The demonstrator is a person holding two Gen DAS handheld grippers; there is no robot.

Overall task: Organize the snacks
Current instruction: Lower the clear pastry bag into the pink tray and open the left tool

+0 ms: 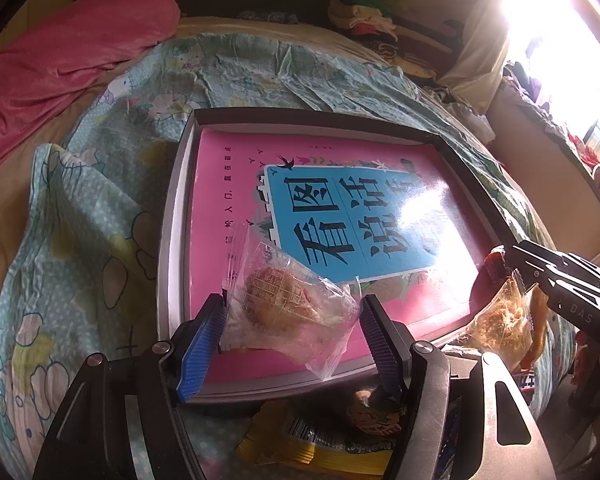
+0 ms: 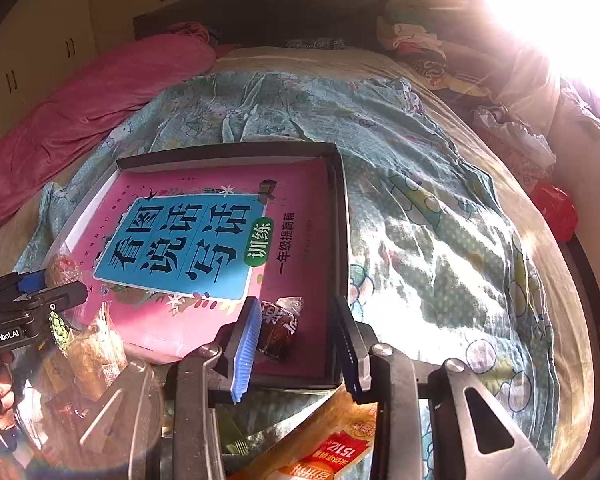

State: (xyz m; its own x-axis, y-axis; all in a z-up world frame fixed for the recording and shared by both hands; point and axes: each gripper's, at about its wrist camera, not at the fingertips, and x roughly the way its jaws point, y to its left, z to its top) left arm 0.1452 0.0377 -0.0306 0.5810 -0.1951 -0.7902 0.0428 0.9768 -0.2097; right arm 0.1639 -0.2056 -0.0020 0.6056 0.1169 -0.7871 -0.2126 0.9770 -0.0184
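Over the near-left corner of the tray [image 1: 172, 216] on the bed, left gripper [image 1: 292, 316] holds a clear-wrapped round pastry [image 1: 284, 300] between half-spread pads; the wrapper looks pinched, not certain. Lower it flat onto the pink book [image 1: 228, 184], then let go. Right gripper [image 2: 296, 340], jaws narrow, has a dark wrapped cake [image 2: 278, 324] at its left pad; grip unclear.

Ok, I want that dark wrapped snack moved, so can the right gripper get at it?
Probably yes: the dark wrapped snack lies on the pink book between the right gripper's open fingers, with nothing covering it.
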